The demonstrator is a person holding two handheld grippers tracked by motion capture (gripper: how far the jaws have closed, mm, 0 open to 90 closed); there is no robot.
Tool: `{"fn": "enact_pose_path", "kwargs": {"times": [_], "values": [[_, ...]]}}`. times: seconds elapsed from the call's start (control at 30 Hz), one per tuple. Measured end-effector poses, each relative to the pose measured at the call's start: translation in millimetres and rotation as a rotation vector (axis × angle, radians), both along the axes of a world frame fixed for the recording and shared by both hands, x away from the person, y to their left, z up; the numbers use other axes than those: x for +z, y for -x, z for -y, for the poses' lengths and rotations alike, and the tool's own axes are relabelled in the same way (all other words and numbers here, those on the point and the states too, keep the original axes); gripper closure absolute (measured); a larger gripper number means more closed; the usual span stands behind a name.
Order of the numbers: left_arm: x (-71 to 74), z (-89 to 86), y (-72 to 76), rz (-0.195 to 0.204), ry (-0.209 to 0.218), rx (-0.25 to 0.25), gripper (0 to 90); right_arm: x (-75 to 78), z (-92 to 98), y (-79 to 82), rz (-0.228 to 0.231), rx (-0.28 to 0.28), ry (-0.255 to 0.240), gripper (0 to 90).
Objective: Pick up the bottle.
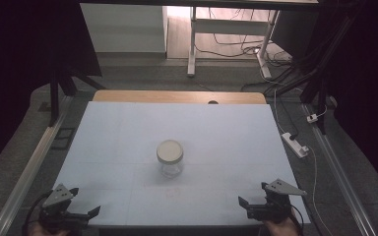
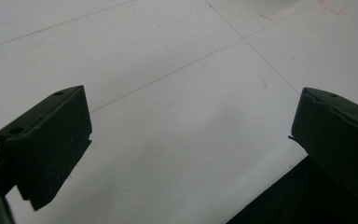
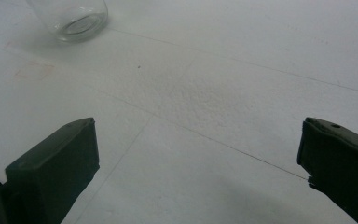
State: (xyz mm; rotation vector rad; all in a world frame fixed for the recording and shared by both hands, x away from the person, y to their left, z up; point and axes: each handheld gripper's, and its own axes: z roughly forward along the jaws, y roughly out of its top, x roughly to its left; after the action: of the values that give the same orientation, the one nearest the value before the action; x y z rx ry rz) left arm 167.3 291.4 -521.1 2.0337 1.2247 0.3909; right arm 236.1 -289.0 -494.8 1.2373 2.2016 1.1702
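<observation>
A clear glass jar [image 1: 170,158] with a pale lid stands upright in the middle of the white table top [image 1: 128,142]. Its glass base [image 3: 74,18] appears at the top left of the right gripper view. My left gripper [image 1: 85,202] hovers at the table's front left corner, jaws wide apart with bare table between them [image 2: 191,135]. At the front right edge sits my right gripper [image 1: 252,193], also open, holding nothing [image 3: 198,158]. Both are well short of the jar.
A wooden strip [image 1: 177,97] borders the table's far edge. A power strip [image 1: 295,144] and cables lie on the floor to the right. Metal rails [image 1: 29,167] run along both sides. A white desk frame [image 1: 226,34] stands beyond.
</observation>
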Motion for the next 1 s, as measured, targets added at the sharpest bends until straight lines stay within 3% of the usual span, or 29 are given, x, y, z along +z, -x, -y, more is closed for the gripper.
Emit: {"fn": "enact_pose_path", "kwargs": {"times": [0.1,0.37,0.77,1.0], "values": [[-0.2,1.5,-0.2,-0.002,-0.011,-0.003,0.0,-0.1,-1.0,0.2,0.000,0.009,0.007,0.0],[0.0,1.0,-1.8,-0.004,0.017,-0.018,0.0,-0.3,-1.9,-0.2,-0.004,0.021,0.012,0.0],[-1.2,1.6,-3.6,-0.023,0.013,-0.023,0.0,-0.3,-3.0,-0.6,-0.006,0.030,0.017,0.0],[1.0,2.8,-4.1,-0.007,0.028,-0.037,0.0,-0.5,-3.2,-0.8,-0.006,0.031,0.019,0.0]]}}
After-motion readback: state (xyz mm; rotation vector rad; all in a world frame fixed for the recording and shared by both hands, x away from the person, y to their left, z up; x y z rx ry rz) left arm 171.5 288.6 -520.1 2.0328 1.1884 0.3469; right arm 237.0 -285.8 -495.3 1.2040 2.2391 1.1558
